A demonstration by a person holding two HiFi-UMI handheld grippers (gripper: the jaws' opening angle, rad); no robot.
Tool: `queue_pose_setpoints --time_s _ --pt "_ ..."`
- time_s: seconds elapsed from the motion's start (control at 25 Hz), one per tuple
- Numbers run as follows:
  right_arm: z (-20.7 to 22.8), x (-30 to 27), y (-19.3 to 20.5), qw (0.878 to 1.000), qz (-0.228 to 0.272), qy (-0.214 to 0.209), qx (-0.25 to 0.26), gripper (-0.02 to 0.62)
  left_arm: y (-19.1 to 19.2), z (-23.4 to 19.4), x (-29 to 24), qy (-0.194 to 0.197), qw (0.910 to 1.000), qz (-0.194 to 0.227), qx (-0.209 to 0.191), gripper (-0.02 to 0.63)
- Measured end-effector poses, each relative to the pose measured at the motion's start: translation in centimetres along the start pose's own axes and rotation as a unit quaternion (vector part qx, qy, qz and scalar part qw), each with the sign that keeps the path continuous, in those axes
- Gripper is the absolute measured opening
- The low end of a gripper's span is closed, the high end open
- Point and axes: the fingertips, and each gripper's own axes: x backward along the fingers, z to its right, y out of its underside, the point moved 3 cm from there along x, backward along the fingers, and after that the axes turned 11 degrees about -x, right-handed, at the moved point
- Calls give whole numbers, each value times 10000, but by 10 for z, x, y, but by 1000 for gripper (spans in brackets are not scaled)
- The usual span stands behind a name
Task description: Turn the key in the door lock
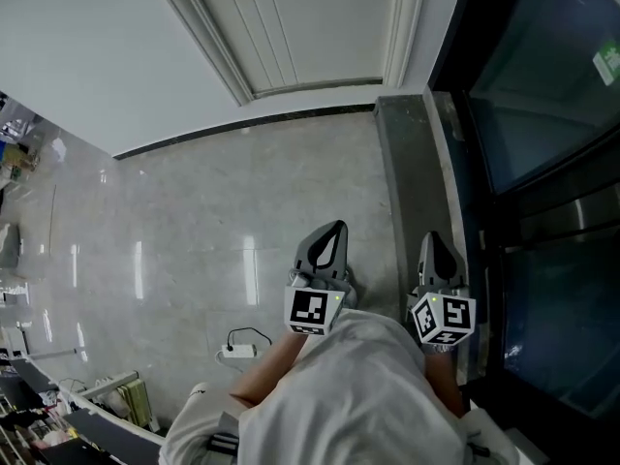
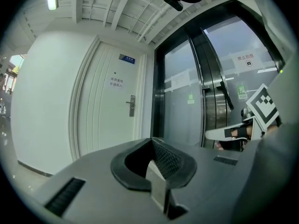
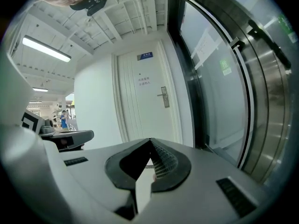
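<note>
Nearest, the left gripper (image 2: 152,143) and the right gripper (image 3: 149,143) each have their jaws pressed together, empty. Well beyond both, the door lock (image 2: 131,105) sits on the white door (image 2: 105,120), untouched. Fine detail on the lock is too small to make out.

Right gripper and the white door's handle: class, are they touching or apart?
Apart. The right gripper view shows the door handle far beyond the shut right gripper, with open space between them.
</note>
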Motion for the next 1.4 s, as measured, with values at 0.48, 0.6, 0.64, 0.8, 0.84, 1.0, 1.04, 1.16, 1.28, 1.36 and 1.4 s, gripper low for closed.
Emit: queue_pose_setpoints --time_s 0.48,0.6,0.64,0.8,0.84,1.0,1.04,1.16,1.28,1.36,1.4 --pt "-22 -80 -21 9998 59 -40 205 2 -10 -62 -58 -32 9999 150 12 9" --pt "-13 -97 -22 9998 -3 -6 194 2 -4 -69 -72 -49 10000 77 3 9" --pt "-9 -104 -23 9999 -4 13 173 2 -1 -72 -79 -70 10000 45 24 9" --pt "2 -123 -22 9999 -49 64 80 2 7 -79 -98 -109 9999 -66 101 9" --pt "5 -128 -22 9999 -74 50 69 2 8 -79 -102 -111 9999 -79 102 9" --pt "18 -158 -32 9999 -86 -63 64 2 7 -83 -131 -217 9997 -94 79 9" --pt "22 -168 -36 9999 -75 -89 64 2 6 -86 -140 -255 9996 -98 75 9" --pt "33 -198 -50 9999 -57 -154 41 2 1 -91 -166 -315 9994 -118 25 9" --pt "46 -226 -60 9996 -113 -261 19 2 -1 -97 -196 -403 9990 -186 -55 9" --pt "59 -248 -65 9993 -205 -310 -8 2 -2 -101 -218 -513 9984 -243 -57 9" --pt "67 -258 -68 9992 -245 -325 -29 2 -4 -103 -229 -561 9981 -263 -58 9"
